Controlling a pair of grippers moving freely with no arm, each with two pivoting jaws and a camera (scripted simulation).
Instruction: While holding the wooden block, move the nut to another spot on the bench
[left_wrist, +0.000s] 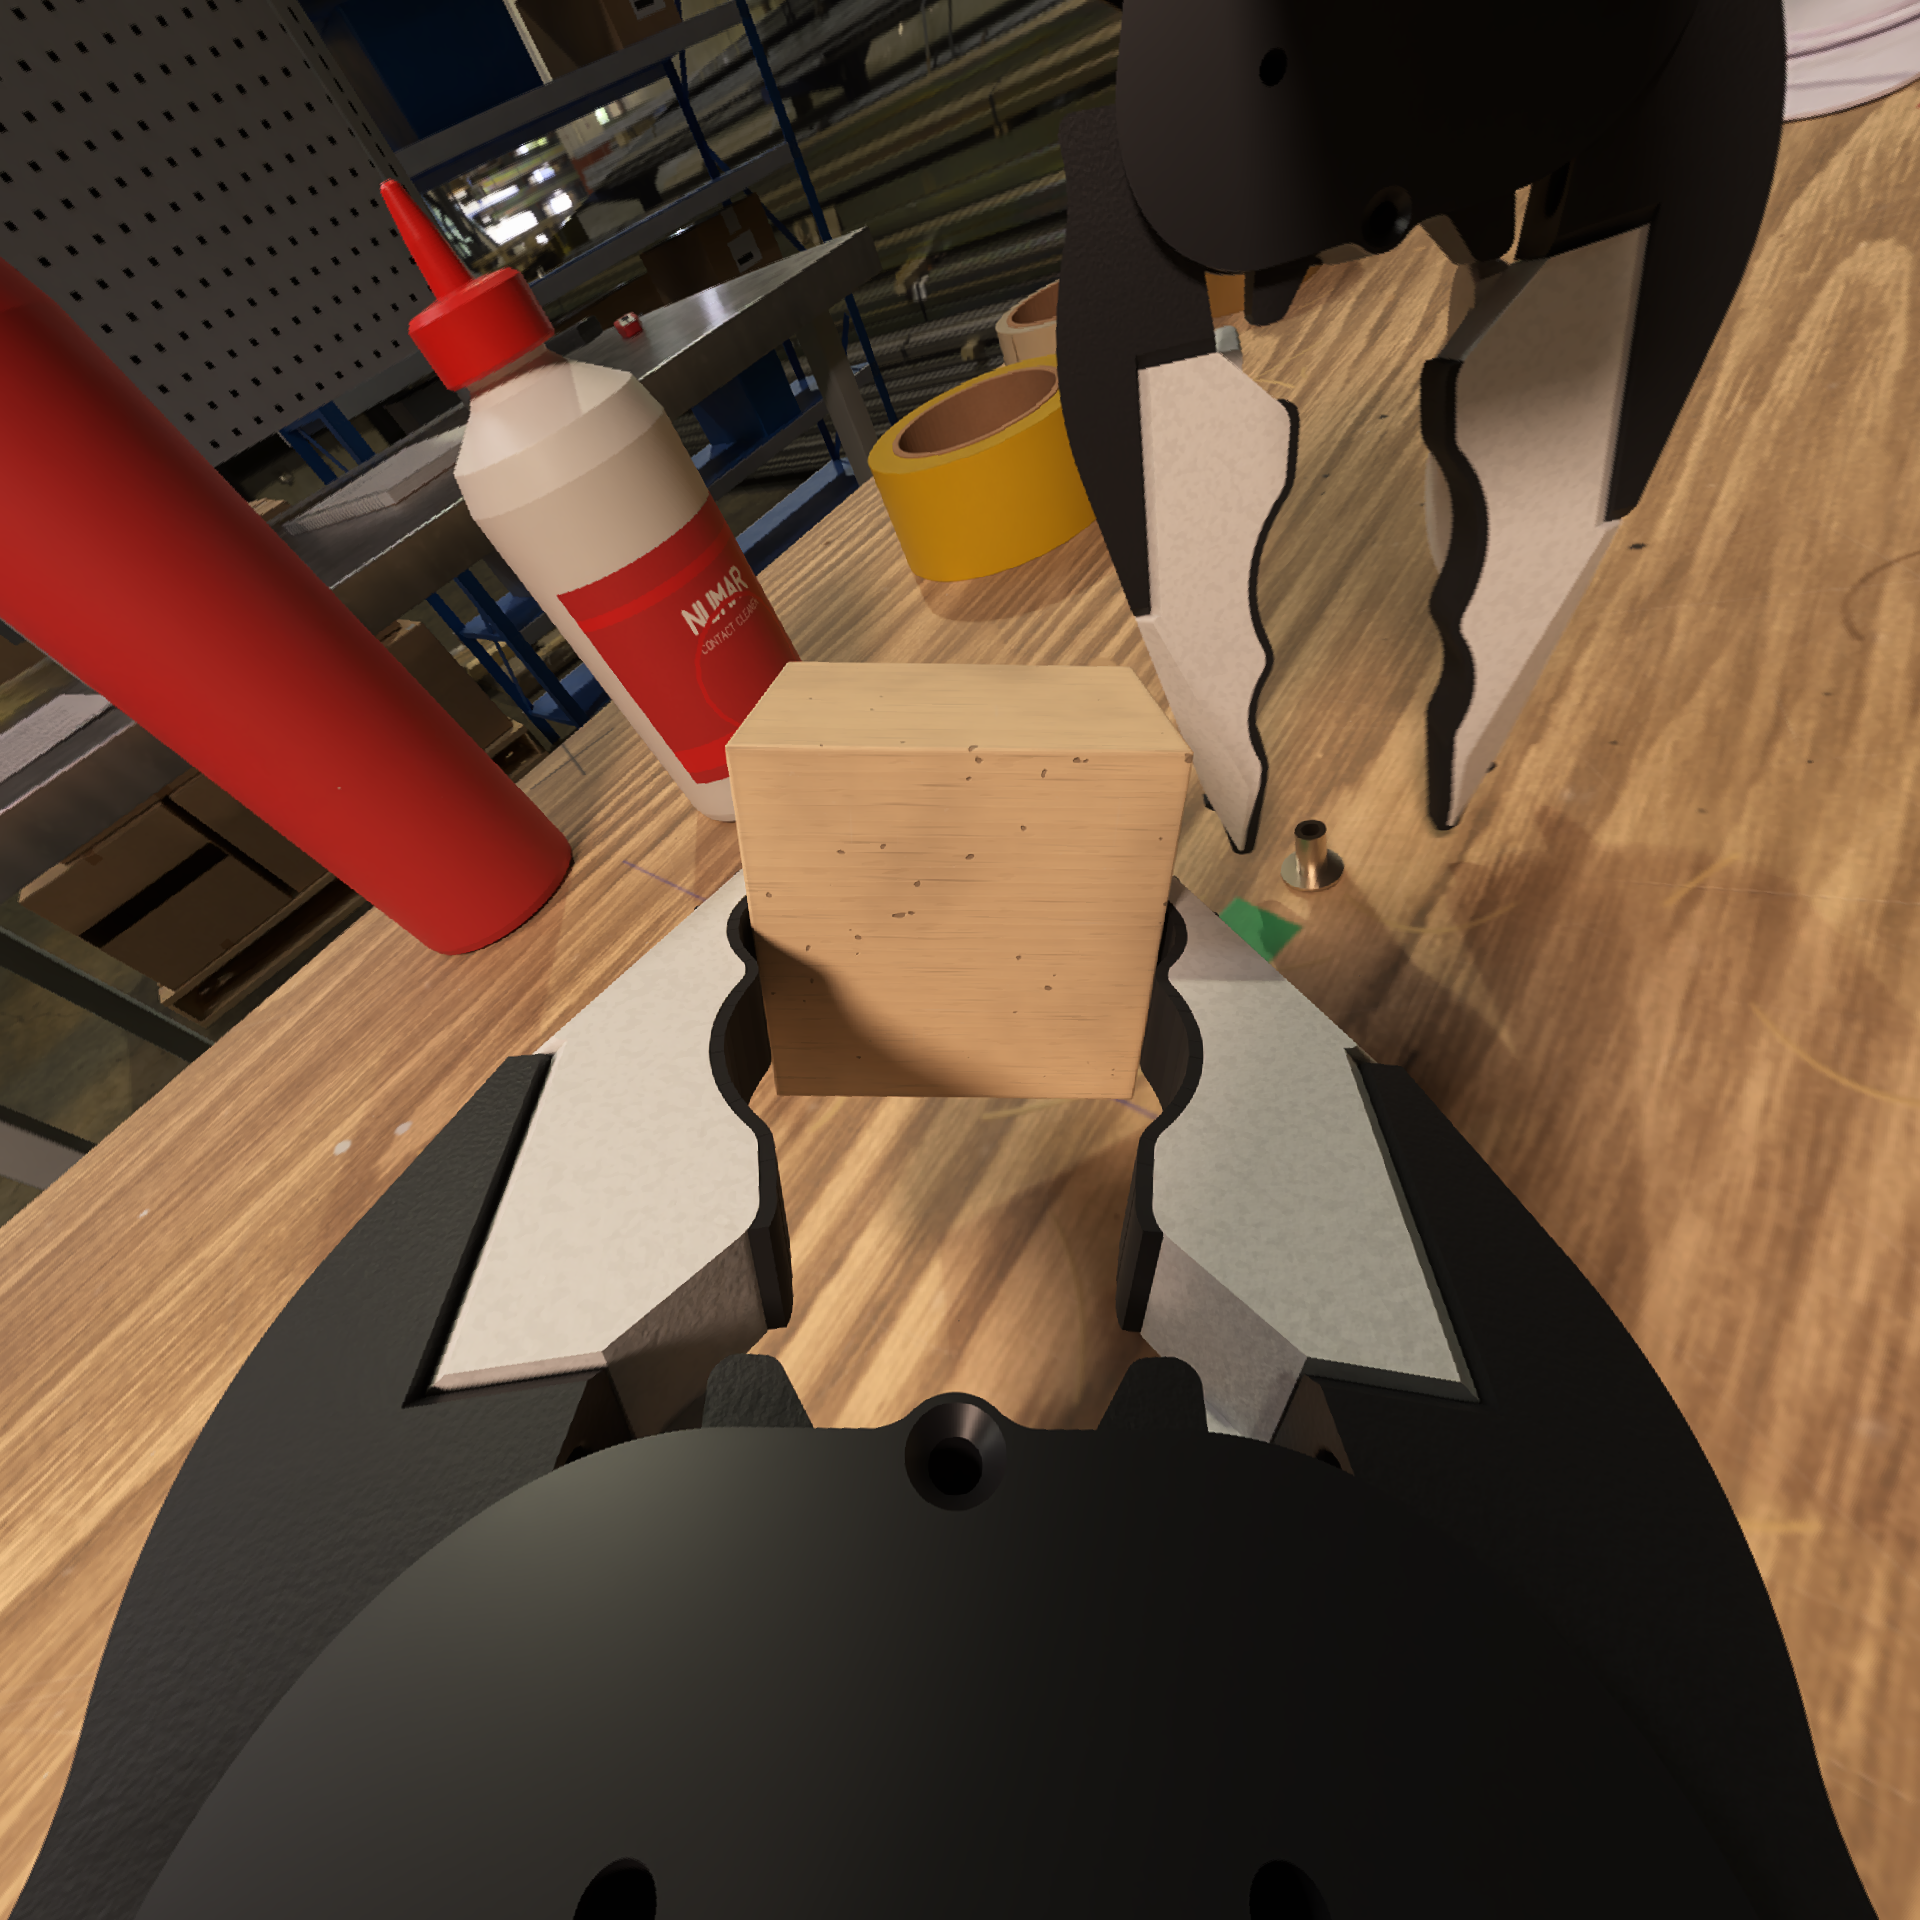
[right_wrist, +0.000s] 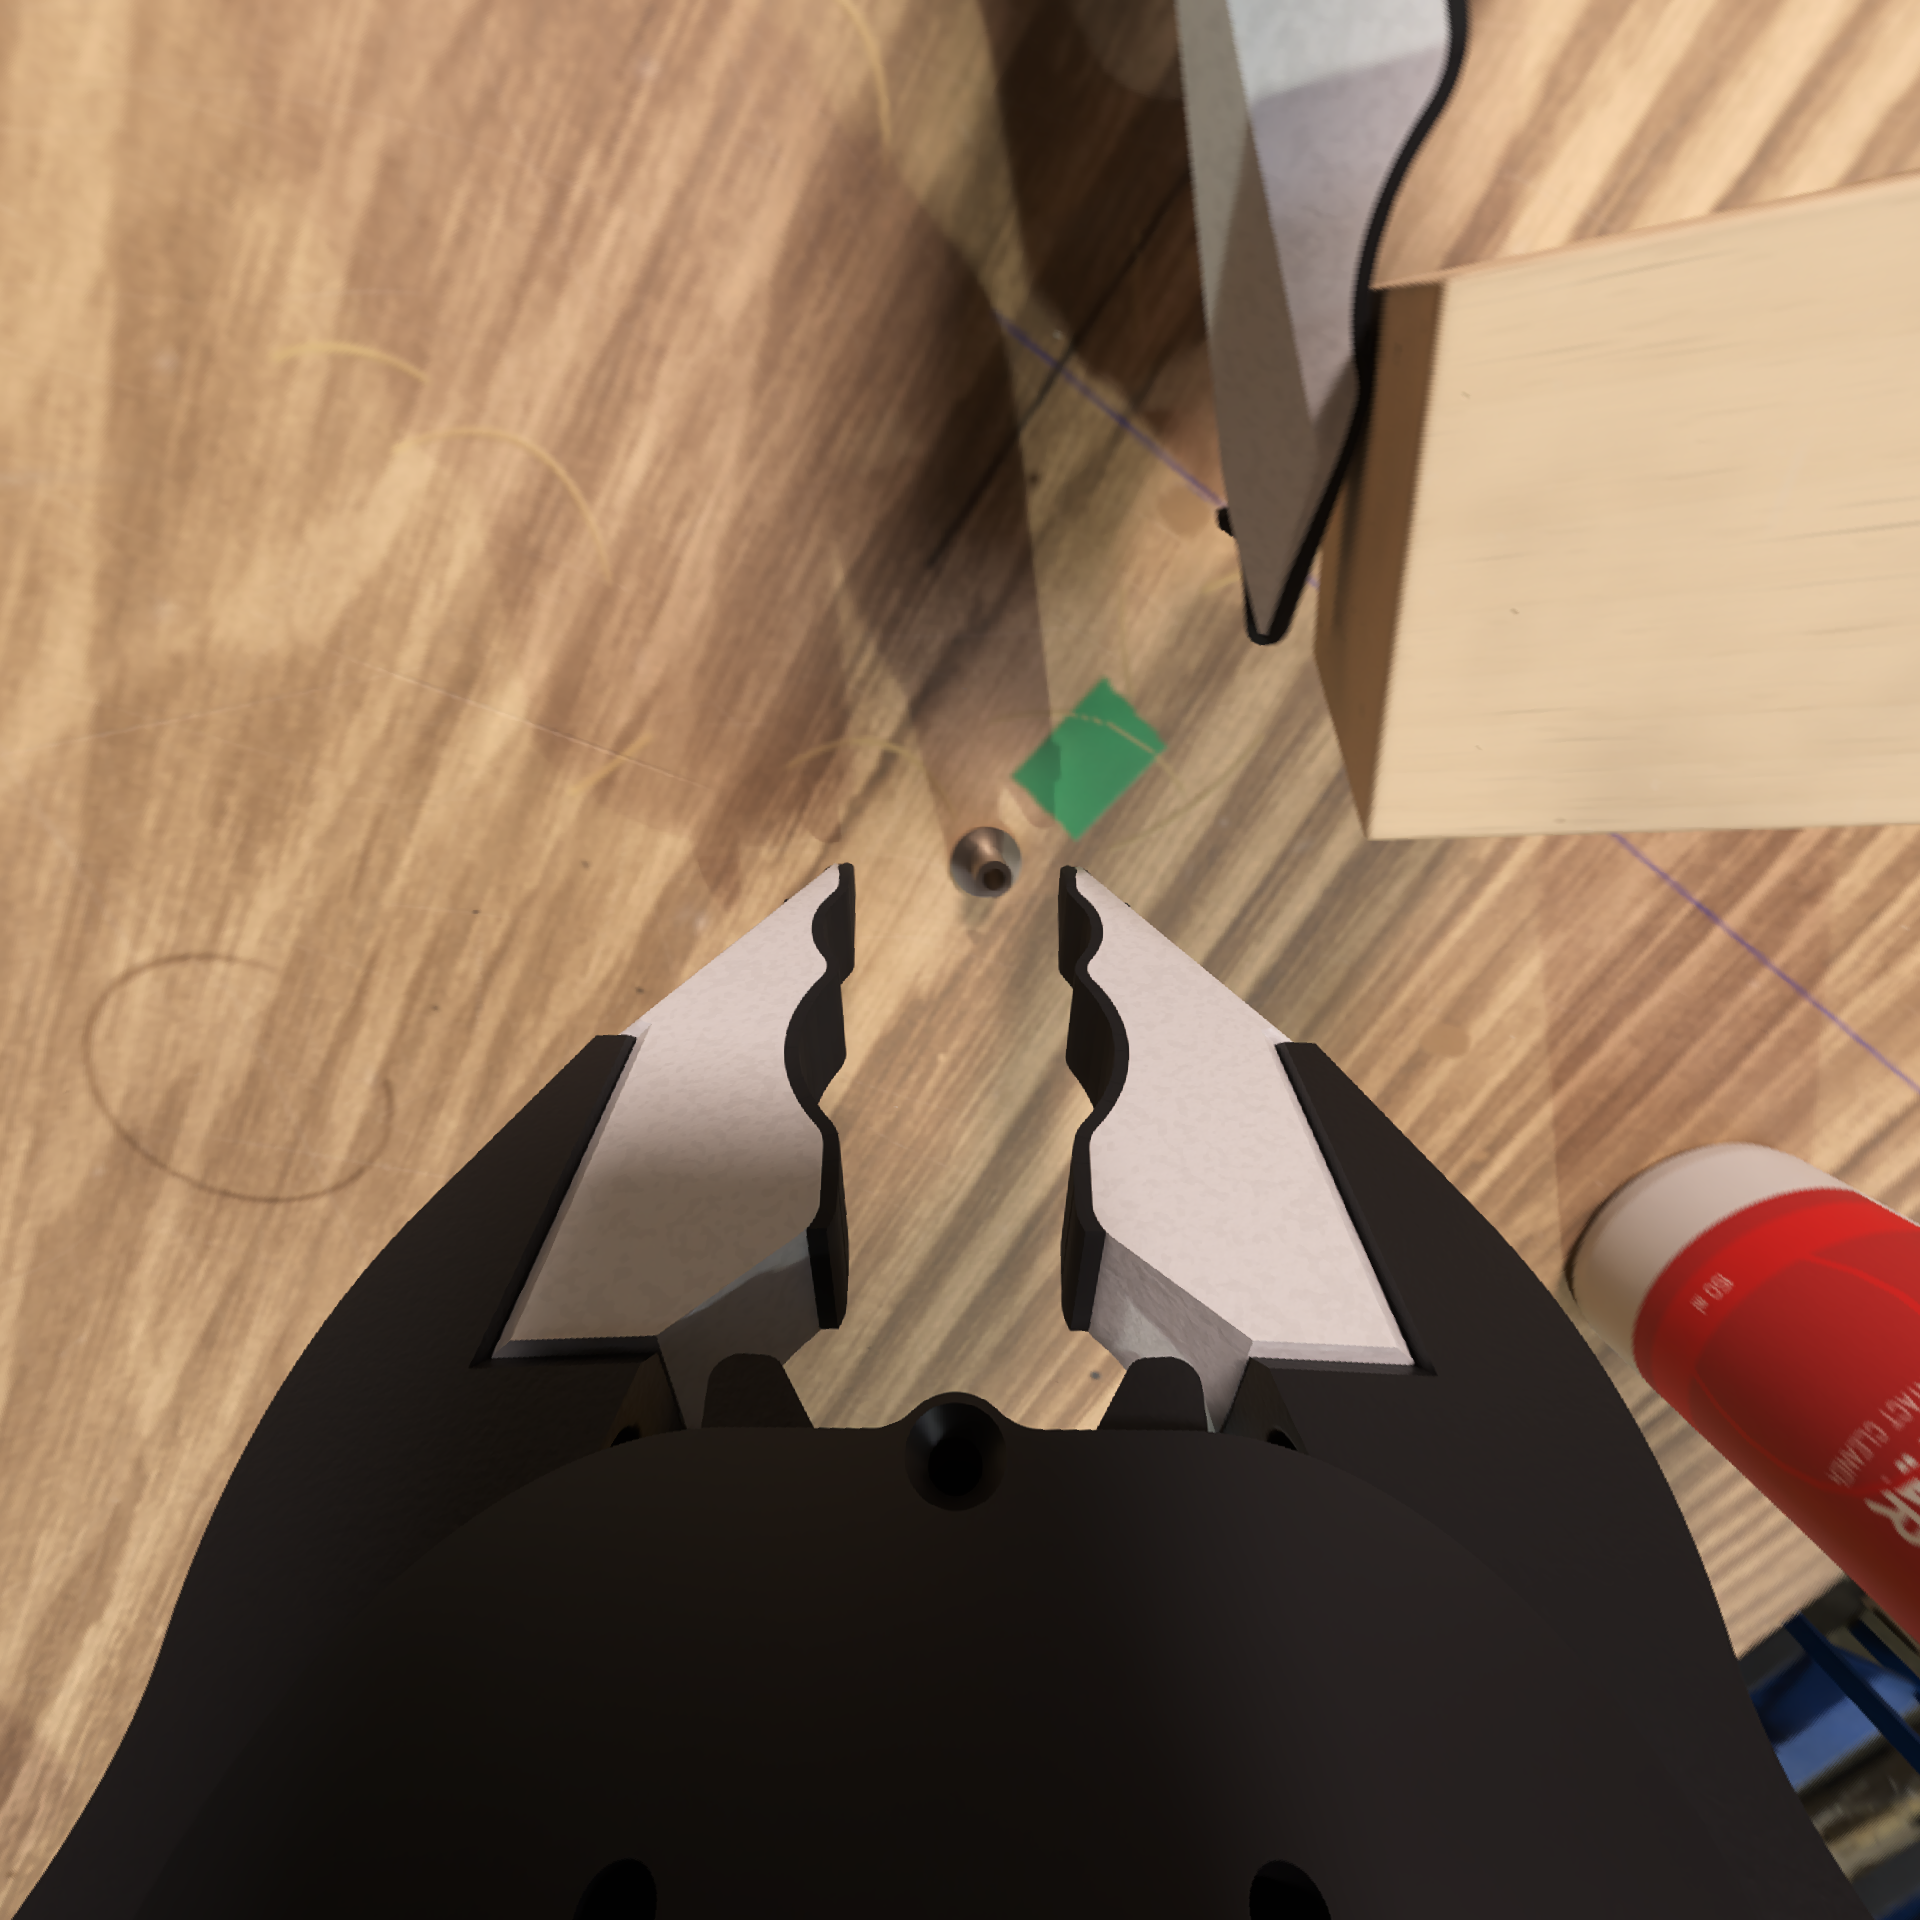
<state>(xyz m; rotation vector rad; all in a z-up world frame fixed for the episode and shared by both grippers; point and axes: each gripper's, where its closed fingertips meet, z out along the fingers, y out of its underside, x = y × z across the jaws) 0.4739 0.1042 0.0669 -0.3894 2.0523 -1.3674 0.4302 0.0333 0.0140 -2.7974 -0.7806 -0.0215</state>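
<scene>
The red cylinder (left_wrist: 239, 623) ran off the left edge, the wooden block (right_wrist: 1662, 520) off the right, and a beige tape roll (left_wrist: 1029, 317) hid behind the right gripper (left_wrist: 1340, 826).

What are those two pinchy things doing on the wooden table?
The left tongs are squeezing a wooden block and keeping it in place on the bench. The right tongs are open and pointing down at a tiny metal nut that sits beside a green scrap. They have not grabbed it yet; they look ready to pick it up. A glue bottle and yellow tape roll stand nearby.
</scene>
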